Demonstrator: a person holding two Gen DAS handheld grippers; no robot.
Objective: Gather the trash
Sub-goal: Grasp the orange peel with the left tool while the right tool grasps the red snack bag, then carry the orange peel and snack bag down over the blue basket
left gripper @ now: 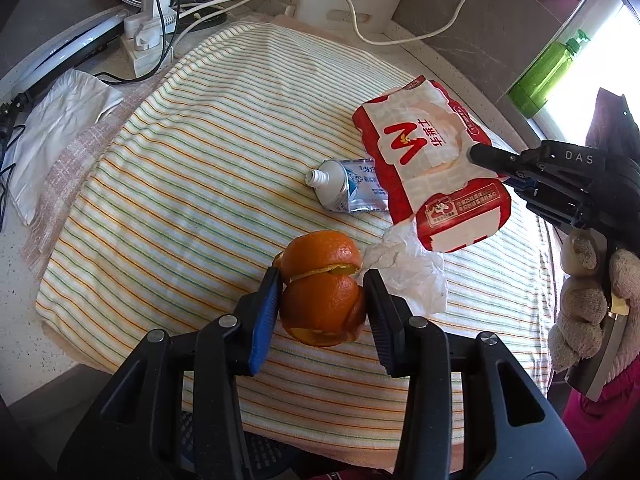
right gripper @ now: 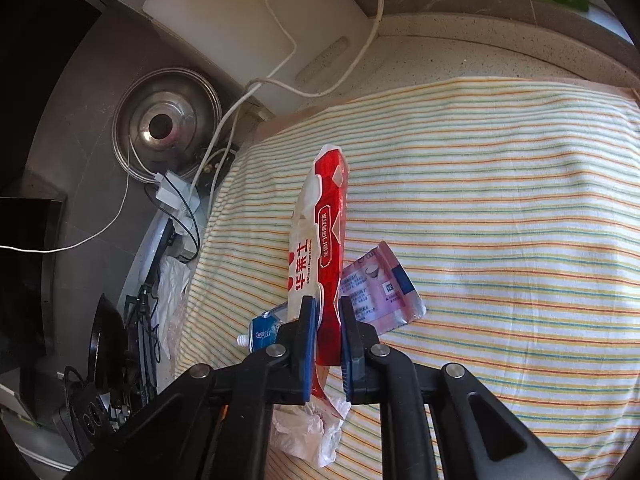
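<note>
In the left wrist view, the left gripper (left gripper: 322, 304) at the lower middle of the frame has its jaws pressed on a hollow orange peel (left gripper: 322, 288) split round its middle, so that piece looks picked up. At the right edge the right gripper (left gripper: 486, 157), held by a hand in a knitted glove (left gripper: 580, 320), pinches a flattened red-and-white paper food carton (left gripper: 424, 160), which seems raised off the striped cloth (left gripper: 180, 184). Both hands are at the grasp stage; next, I judge, comes carrying each piece to a bin, which no view shows. Left on the cloth are a squeezed white toothpaste tube (left gripper: 344, 192) at centre and a crumpled white tissue (left gripper: 408, 276) just beside the peel. Cables and a white power strip (left gripper: 148, 36) lie upper left, well apart. In the right wrist view, the right gripper's narrow jaws clamp the carton's edge at lower centre, the carton standing up the frame. A purple foil sachet (right gripper: 380, 288) lies flat just right of it, the tube's nozzle peeps out on the left, and the tissue sits below the jaws, so it might snag.
</note>
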